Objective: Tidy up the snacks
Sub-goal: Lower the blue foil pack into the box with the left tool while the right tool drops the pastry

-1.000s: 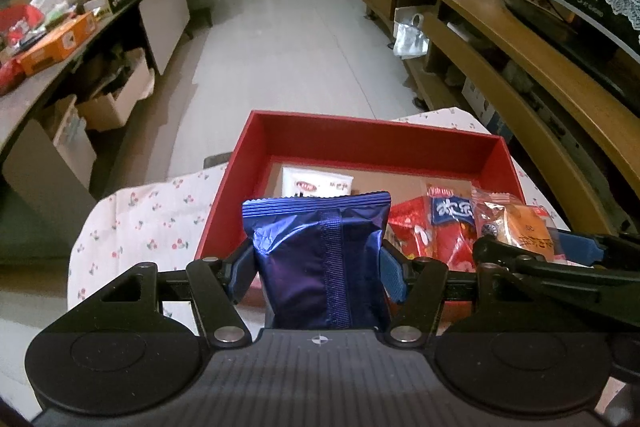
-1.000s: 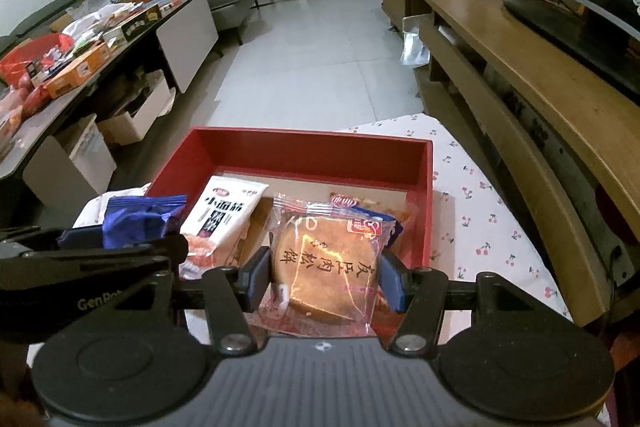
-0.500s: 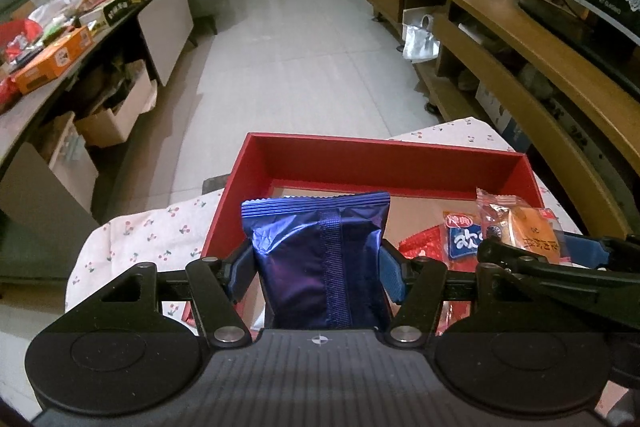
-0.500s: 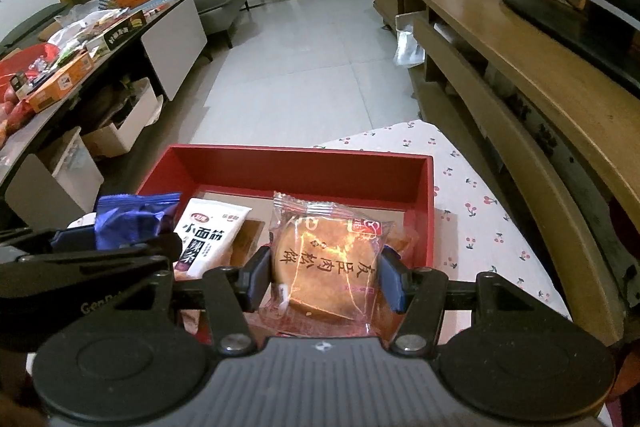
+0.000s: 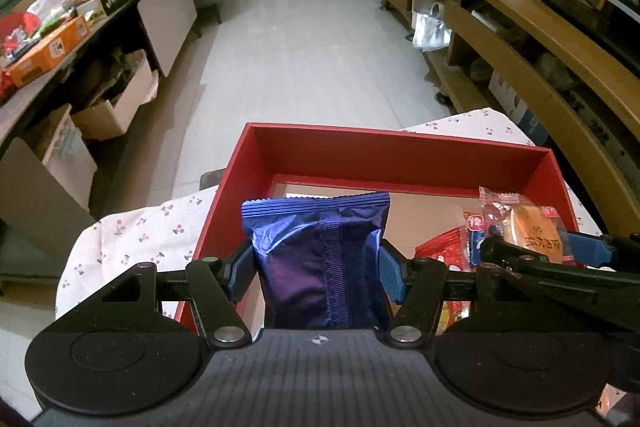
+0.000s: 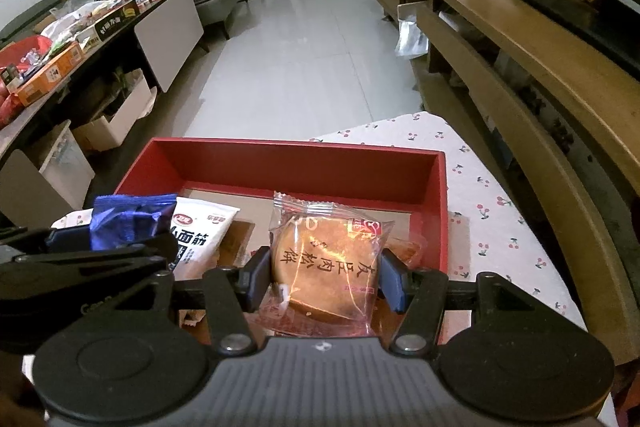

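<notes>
My left gripper is shut on a dark blue snack packet, held upright over the near left part of the red box. My right gripper is shut on a clear-wrapped round pastry, held over the near right part of the red box. The pastry also shows in the left wrist view, and the blue packet in the right wrist view. A white snack packet and a red packet lie in the box.
The box sits on a cherry-print cloth on a small table. A long wooden TV bench runs along the right. A cluttered sideboard with cardboard boxes beneath stands at the left. Tiled floor stretches beyond.
Both grippers have drawn back and up a little from the box, each still holding its snack. The box looks farther and less of its contents shows.
</notes>
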Tool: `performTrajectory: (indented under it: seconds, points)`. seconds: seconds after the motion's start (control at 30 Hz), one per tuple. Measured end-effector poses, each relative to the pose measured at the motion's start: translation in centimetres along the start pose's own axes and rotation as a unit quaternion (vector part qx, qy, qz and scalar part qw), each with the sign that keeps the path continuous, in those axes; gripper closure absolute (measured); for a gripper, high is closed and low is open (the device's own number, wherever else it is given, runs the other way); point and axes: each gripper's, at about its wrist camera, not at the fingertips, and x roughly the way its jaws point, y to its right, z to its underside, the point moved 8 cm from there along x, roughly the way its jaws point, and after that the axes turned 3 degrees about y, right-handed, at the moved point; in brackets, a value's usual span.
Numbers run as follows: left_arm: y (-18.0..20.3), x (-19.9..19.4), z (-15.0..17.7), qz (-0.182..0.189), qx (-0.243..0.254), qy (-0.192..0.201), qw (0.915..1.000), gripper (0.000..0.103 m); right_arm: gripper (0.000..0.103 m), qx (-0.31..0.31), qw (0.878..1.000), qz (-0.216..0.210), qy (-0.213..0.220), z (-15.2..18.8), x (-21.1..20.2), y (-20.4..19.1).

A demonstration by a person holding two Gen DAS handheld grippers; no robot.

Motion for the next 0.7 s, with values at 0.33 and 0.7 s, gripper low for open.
performTrajectory:
  seconds: [0.33,0.7]
  points:
    - [-0.2,1.7,0.6,-0.012,0.002,-0.014,0.9998,0.035,0.04,-0.011,1.0,0.01,-0.01,0.5,1.9,-0.2]
    - [-0.5,2.6,1.1,-0.022,0.001,-0.025,0.9995,0.035,0.039,-0.036,0.999,0.021,-0.007,0.8,2.8,-1.0]
